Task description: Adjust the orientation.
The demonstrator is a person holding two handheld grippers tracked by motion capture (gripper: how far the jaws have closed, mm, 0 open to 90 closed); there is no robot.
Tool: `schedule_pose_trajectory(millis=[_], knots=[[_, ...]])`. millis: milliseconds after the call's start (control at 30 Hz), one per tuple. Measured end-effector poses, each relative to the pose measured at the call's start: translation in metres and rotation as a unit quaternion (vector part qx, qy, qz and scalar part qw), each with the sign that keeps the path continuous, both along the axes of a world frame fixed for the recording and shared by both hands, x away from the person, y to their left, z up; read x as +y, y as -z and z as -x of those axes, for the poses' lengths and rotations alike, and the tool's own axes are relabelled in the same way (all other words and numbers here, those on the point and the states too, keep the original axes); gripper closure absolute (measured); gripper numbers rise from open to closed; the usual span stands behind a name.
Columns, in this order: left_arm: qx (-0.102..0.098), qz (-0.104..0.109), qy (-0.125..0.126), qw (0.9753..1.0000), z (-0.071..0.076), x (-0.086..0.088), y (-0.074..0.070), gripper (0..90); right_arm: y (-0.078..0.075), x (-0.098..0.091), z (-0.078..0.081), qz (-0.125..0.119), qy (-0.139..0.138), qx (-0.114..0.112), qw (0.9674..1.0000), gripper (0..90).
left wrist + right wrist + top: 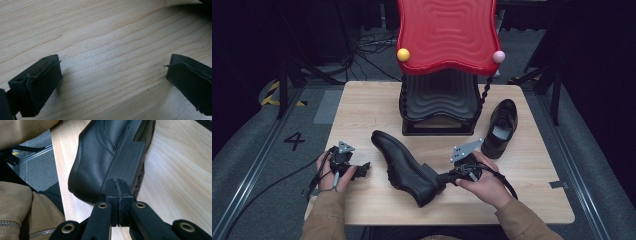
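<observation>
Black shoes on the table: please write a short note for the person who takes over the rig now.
Left gripper: open over bare table, holding nothing.
Right gripper: shut, tips pressed against the heel of the near shoe, nothing between the pads.
Near shoe lies on its side mid-table; second shoe stands upright right of the red-topped rack.
Done: nothing racked.
Left: probably place both shoes.

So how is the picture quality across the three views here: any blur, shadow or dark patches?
High view: table evenly lit, surroundings very dark, black shoe lacks detail. Left gripper view: wood grain sharp, near pads soft, shadow band across the lower right. Right gripper view: shoe heel crisp with a soft sheen on the leather, closest gripper links slightly blurred.
</observation>
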State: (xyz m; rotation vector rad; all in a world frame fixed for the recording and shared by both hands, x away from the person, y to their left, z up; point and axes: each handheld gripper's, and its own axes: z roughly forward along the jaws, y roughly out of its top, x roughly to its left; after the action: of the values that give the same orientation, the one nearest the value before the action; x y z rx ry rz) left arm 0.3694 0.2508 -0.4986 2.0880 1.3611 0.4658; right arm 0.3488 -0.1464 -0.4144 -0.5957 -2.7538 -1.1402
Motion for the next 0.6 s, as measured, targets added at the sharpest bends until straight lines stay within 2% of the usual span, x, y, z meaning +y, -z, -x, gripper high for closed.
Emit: schedule_pose_trajectory(millis=[300,600], knots=[[0.000,0.000,0.000,1.0000,0.0000,0.0000,0.0000,0.4,0.0009,-0.0003,0.0001,-0.001,0.001,-0.002,1.0000,90.0],[0.000,-0.001,0.000,1.0000,0.0000,-0.0001,0.0000,0.3,0.0017,-0.0087,-0.0061,-0.005,0.022,0.000,0.9997,90.0]])
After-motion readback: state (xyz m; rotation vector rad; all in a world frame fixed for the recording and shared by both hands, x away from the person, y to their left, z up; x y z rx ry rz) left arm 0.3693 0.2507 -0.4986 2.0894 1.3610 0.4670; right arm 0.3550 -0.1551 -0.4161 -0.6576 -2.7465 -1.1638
